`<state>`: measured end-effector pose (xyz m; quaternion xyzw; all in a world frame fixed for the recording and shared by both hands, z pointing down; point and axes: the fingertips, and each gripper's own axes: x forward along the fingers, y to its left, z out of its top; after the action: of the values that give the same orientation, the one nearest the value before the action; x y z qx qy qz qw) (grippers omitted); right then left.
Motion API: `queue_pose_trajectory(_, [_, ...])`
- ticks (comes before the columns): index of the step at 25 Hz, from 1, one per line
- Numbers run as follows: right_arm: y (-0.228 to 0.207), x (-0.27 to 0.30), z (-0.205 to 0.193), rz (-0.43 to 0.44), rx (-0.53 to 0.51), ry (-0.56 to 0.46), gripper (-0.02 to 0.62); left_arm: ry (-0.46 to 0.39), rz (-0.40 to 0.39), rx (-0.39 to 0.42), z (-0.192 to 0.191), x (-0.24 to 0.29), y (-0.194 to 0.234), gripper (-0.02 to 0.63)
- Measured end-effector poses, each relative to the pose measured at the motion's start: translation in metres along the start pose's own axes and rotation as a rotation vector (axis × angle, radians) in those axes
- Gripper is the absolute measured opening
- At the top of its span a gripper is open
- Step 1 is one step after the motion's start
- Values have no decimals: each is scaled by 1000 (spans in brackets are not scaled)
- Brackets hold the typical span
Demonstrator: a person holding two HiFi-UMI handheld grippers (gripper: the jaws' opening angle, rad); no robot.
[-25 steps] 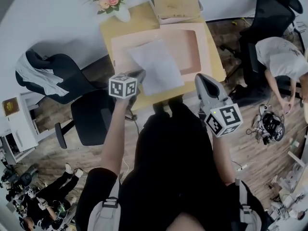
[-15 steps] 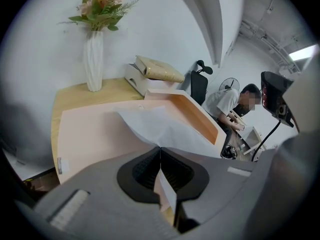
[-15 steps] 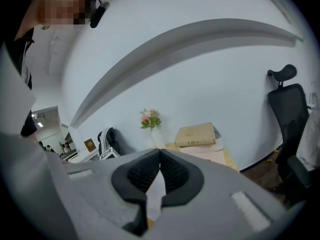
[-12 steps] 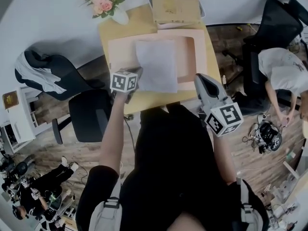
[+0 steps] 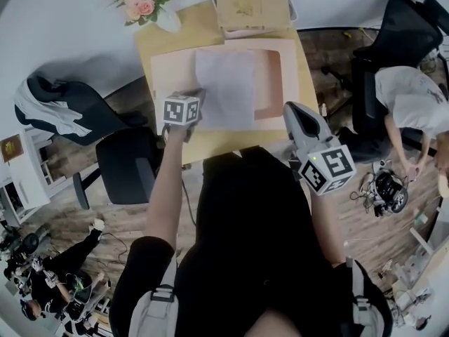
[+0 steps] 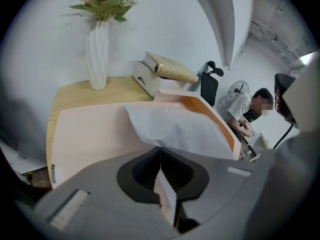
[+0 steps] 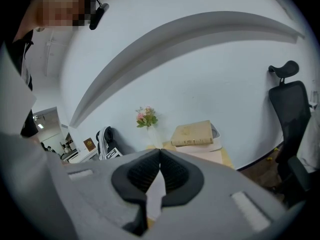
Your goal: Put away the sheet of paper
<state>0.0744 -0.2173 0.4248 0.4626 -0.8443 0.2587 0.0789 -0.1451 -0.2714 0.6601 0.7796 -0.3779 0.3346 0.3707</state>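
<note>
A white sheet of paper (image 5: 226,90) lies over an open pink folder (image 5: 172,72) on the wooden table (image 5: 210,142). My left gripper (image 5: 198,98) is at the sheet's near left corner and is shut on it. In the left gripper view the paper (image 6: 175,126) runs right into the closed jaws of the left gripper (image 6: 160,148), with the folder (image 6: 95,134) spread beneath. My right gripper (image 5: 291,112) hovers at the table's front right corner, off the paper. It is shut and holds nothing; the right gripper (image 7: 160,153) points towards the wall.
A vase of flowers (image 5: 151,9) stands at the table's back left. A tan book (image 5: 249,5) rests on a white box at the back. A black office chair (image 5: 126,163) is left of the table, another (image 5: 393,34) to the right, beside a bent-over person (image 5: 414,107).
The sheet has swung from lying tilted to lying square over the folder, drawn by my left gripper, which moved a little farther onto the table. The right gripper has barely moved.
</note>
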Motion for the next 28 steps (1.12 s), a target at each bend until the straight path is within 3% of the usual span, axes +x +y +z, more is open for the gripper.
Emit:
queue_pose_trajectory(6, [-8,-4,-4,-20,7,9,3,7,21,-36,-7,6,5,12])
queue_pose_trajectory(19, [-7,3,-10,7,6,33,3,-28,146,-116,-18,-12,53,12])
queue_pose_trajectory(24, [-10,4,-11,11,10,42,3,-10,175,-92,-24,-15,62,12])
queue_pose_trajectory(28, [-14,5,-12,11,19,45,3,1,151,-79,-27,-7,50,12])
